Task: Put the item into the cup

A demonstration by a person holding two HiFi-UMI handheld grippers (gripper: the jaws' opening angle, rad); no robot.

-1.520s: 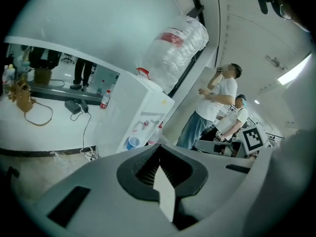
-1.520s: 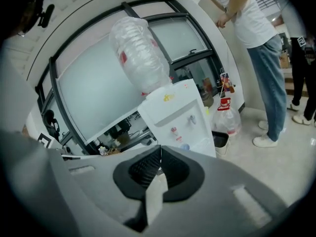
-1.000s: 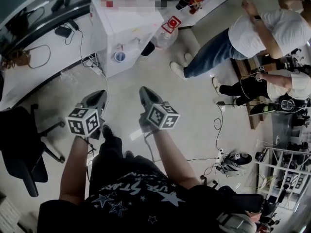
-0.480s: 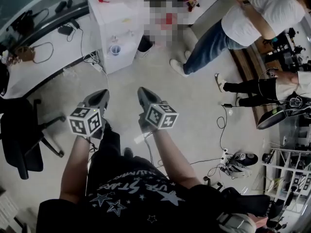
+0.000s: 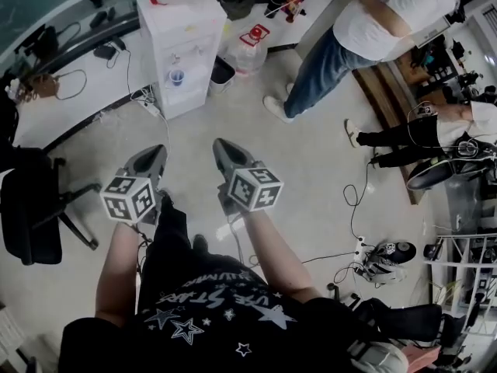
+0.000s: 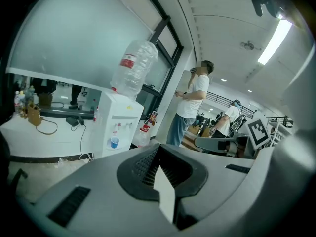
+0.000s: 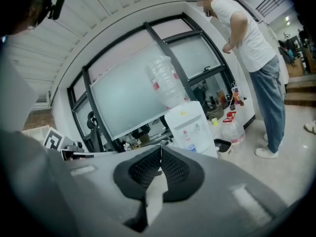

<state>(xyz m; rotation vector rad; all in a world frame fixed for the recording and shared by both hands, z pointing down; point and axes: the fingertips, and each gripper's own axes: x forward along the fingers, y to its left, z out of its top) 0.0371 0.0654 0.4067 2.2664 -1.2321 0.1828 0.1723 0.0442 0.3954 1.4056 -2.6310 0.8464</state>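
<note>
Cup: blue cup (image 5: 177, 76) stood upright, mouth up, in the water dispenser (image 5: 190, 29) at 12 o'clock.
Left gripper (image 5: 158, 151): jaws pressed together, empty.
Right gripper (image 5: 218, 144): the same (both aimed at 12).
Around: person (image 5: 373, 22) at 2 o'clock.

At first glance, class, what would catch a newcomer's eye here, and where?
Two grey grippers with black-and-white marker cubes, the left gripper and right gripper, are held side by side at centre, jaws shut and empty. Beyond them stands a white water dispenser with a small blue cup in its alcove; a person in white shirt and blue jeans stands upper right.
</note>
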